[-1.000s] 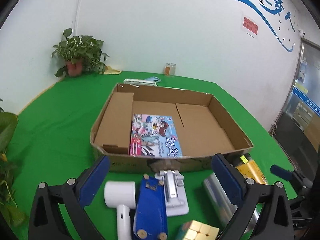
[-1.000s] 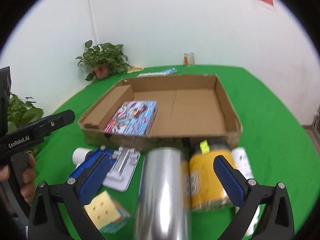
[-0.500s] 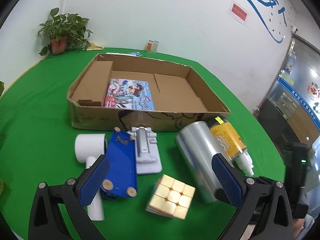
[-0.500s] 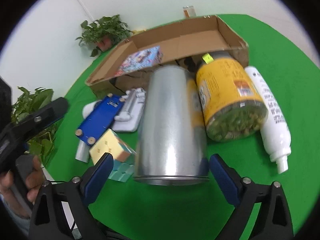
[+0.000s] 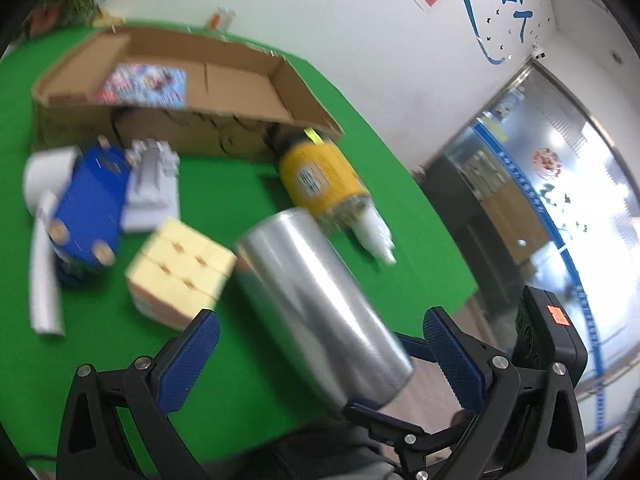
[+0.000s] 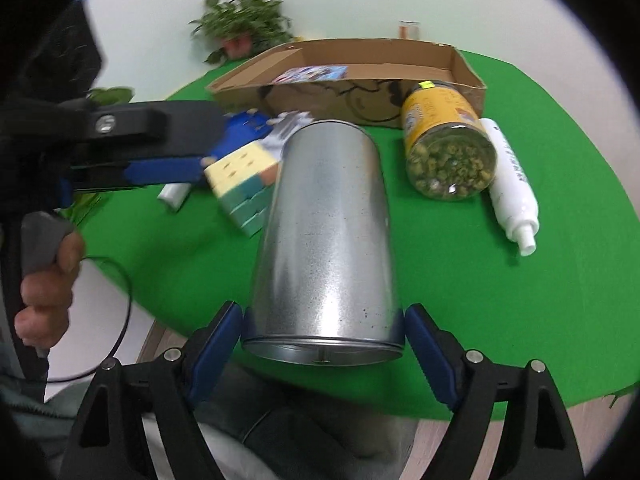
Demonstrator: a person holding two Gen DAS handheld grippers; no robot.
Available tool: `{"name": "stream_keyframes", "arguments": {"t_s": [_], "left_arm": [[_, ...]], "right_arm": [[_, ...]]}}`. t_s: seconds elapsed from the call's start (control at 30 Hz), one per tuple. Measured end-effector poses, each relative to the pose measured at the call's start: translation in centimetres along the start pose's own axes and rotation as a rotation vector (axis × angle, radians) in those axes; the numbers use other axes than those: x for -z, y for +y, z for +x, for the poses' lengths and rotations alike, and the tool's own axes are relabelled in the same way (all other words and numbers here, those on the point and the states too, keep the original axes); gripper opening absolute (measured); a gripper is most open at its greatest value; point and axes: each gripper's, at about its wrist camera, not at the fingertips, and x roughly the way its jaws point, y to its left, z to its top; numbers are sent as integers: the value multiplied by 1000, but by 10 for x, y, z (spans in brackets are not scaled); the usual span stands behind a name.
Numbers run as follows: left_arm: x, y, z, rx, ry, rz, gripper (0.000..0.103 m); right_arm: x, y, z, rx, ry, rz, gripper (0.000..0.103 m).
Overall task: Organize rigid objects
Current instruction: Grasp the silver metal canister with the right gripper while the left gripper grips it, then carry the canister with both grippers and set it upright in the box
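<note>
Green cloth [image 6: 500, 300] covers the table below white walls [image 5: 320, 12].

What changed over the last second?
Both tools dipped toward the table's near edge. The right tool now straddles the near end of the lying silver can, its jaws closing in, grip not confirmed. The left tool stays open and empty. Cardboard box and other items unmoved.

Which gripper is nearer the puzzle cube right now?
Left. The left gripper reaches in right beside the cube. The right gripper sits farther off, its jaws straddling the near end of the metal can.
</note>
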Motion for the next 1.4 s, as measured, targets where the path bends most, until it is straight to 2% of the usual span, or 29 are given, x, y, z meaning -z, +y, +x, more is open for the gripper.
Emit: {"name": "stream_keyframes", "arguments": {"t_s": [0.07, 0.23, 0.33, 0.43, 0.6, 0.8, 0.9, 1.0, 1.2, 1.4], "left_arm": [[9, 1, 3, 36, 23, -15, 102], [19, 11, 8, 55, 35, -71, 102], [20, 14, 15, 72, 42, -94, 102], [19, 16, 22, 86, 53, -113, 101], [18, 29, 32, 93, 67, -169, 101], [19, 43, 42, 87, 102, -209, 97], [20, 48, 50, 56, 119, -227, 93], [21, 52, 55, 47, 115, -255, 92], [19, 43, 58, 6, 93, -219, 92], [15, 26, 47, -66, 47, -130, 88]], "right_arm": [[2, -5, -8, -46, -6, 35, 84], [-12, -50, -19, -216, -10, 240, 84], [-20, -62, 2, -222, 51, 261, 81], [-18, -55, 17, -308, 96, 267, 76], [-25, -21, 23, -254, 101, 183, 79], [-26, -1, 27, -256, 118, 143, 79], [-27, 8, 34, -263, 130, 130, 81], [-27, 13, 42, -268, 151, 129, 84], [-28, 14, 47, -267, 151, 140, 85], [-30, 19, 45, -258, 123, 124, 84]]}}
